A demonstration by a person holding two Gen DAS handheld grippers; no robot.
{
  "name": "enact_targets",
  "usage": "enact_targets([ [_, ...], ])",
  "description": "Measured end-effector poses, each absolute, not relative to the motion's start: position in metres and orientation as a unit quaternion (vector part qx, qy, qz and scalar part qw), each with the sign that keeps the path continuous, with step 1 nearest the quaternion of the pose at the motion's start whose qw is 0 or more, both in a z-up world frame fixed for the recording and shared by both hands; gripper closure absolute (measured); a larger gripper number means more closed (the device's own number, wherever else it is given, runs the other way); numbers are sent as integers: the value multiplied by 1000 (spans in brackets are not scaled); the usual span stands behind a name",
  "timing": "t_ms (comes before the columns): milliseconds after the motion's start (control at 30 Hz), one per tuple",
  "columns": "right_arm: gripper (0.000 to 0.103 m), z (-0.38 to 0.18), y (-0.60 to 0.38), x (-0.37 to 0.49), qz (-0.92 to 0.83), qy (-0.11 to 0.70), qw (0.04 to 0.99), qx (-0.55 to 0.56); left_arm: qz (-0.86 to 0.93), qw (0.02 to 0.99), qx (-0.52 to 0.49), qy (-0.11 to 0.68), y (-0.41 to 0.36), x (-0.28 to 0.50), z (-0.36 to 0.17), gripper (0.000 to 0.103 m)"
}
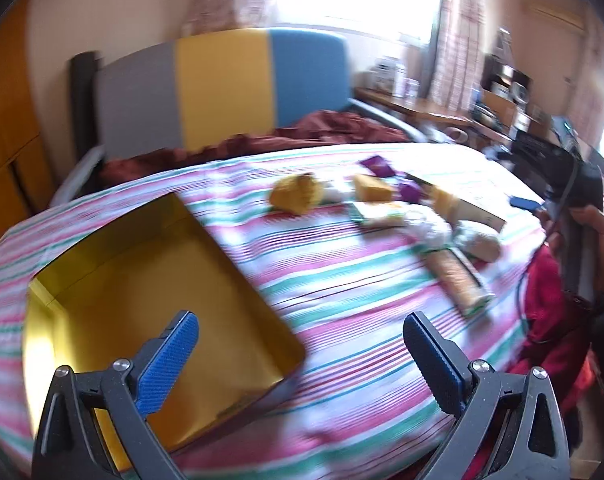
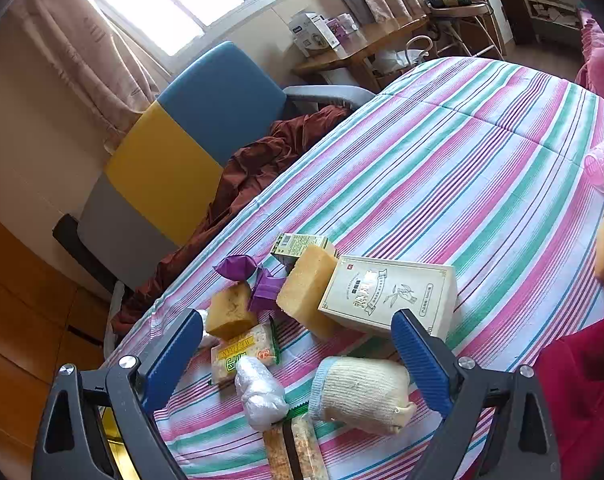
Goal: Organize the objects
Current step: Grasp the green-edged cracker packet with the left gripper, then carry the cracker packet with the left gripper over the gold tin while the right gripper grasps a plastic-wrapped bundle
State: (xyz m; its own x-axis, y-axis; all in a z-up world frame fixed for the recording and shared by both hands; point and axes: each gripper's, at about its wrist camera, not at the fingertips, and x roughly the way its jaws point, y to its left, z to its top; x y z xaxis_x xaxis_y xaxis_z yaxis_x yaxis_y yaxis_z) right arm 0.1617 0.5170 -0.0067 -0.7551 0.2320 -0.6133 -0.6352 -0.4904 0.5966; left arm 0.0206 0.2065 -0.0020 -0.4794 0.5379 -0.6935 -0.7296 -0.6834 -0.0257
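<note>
The left wrist view, blurred, shows a shallow yellow rectangular tin box (image 1: pixel 149 280) lying open on a pink, green and white striped bedsheet (image 1: pixel 362 292), nothing visible inside it. The left gripper (image 1: pixel 299 344) hovers at the box's near corner, its blue-padded tongs spread wide and holding nothing. The clutter lies farther off, well apart from the box.

The right wrist view shows that clutter sharply and only a sliver of the yellow box at its lower left edge. The right gripper (image 2: pixel 297 344), tongs spread and empty, hangs over a cream knitted pouch (image 2: pixel 360 394) and a silver foil-wrapped lump (image 2: pixel 259 398). Beyond lie a cream printed carton (image 2: pixel 390 294), two yellow sponge blocks (image 2: pixel 308 286), purple wrapped sweets (image 2: pixel 235 266), a small green packet (image 2: pixel 299 244) and a wafer packet (image 2: pixel 241 354).
</note>
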Motion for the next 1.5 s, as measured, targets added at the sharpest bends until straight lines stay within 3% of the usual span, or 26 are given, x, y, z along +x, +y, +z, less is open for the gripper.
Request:
enact_targets([
  [433, 6, -7, 516, 164, 839, 457, 206, -213, 750, 498, -392, 190, 357, 37, -46, 11],
  [767, 6, -10, 517, 161, 836, 466, 194, -215, 715, 509, -438, 193, 418, 37, -79, 14],
  [833, 6, -11, 517, 161, 836, 465, 196, -217, 712, 503, -450, 194, 424, 37, -86, 22],
  [867, 6, -12, 517, 161, 835, 465, 197, -217, 711, 500, -454, 196, 426, 37, -90, 32],
  [933, 6, -14, 518, 161, 833, 468, 200, -220, 722, 497, -437, 201, 421, 40, -89, 40],
  [1000, 6, -15, 517, 159, 830, 466, 204, -228, 722, 501, -437, 192, 411, 39, -88, 56],
  [1267, 8, -22, 512, 147, 822, 450, 214, -274, 732, 497, -426, 189, 355, 42, -87, 57],
  [1433, 14, -19, 500, 135, 836, 410, 206, -303, 739, 493, -423, 180, 322, 36, -87, 57],
  [1500, 22, -18, 493, 127, 840, 387, 204, -321, 744, 489, -420, 176, 309, 35, -87, 57],
])
